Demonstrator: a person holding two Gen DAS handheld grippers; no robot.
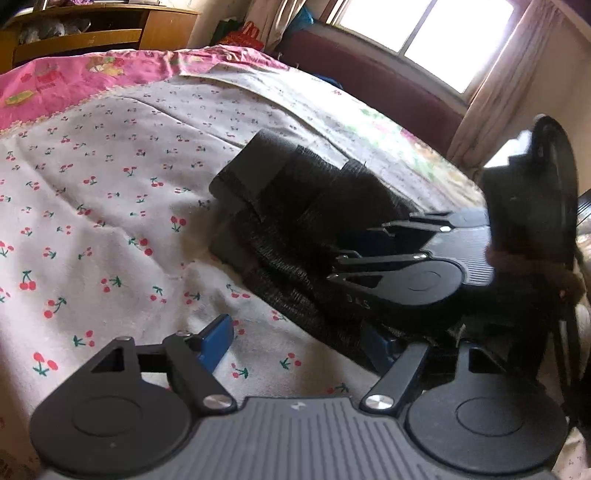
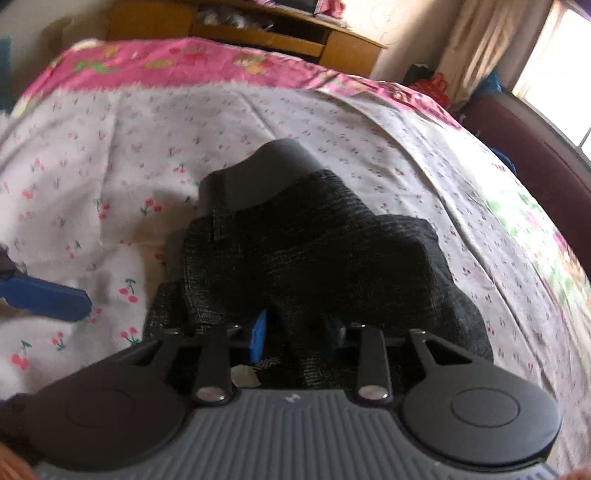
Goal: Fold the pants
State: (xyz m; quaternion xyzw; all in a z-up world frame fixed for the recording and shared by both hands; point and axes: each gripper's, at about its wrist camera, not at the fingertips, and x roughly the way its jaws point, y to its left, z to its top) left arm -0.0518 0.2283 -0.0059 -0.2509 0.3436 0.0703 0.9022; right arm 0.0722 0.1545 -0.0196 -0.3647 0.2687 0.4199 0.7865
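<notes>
The dark grey pants [image 1: 295, 206] lie as a bunched, partly folded bundle on the cherry-print bedsheet [image 1: 110, 221]. My left gripper [image 1: 297, 343] is open wide at the bundle's near corner; its left finger [image 1: 218, 338] rests on bare sheet and its right finger [image 1: 376, 349] is tucked under the fabric edge. In the right wrist view my right gripper [image 2: 295, 332] is shut on a thick fold of the pants [image 2: 314, 251], and cloth fills the gap between its blue fingers [image 2: 258, 336]. The right gripper's body [image 1: 424, 277] sits on top of the bundle. A blue finger of the left gripper [image 2: 48, 299] shows at the left.
The sheet has a pink floral border [image 2: 184, 62] at the far side. A wooden desk [image 2: 288, 37] stands behind the bed. A dark red bench [image 1: 369, 81] and a bright curtained window [image 1: 424, 33] run along the bed's right side. Open sheet spreads left of the pants.
</notes>
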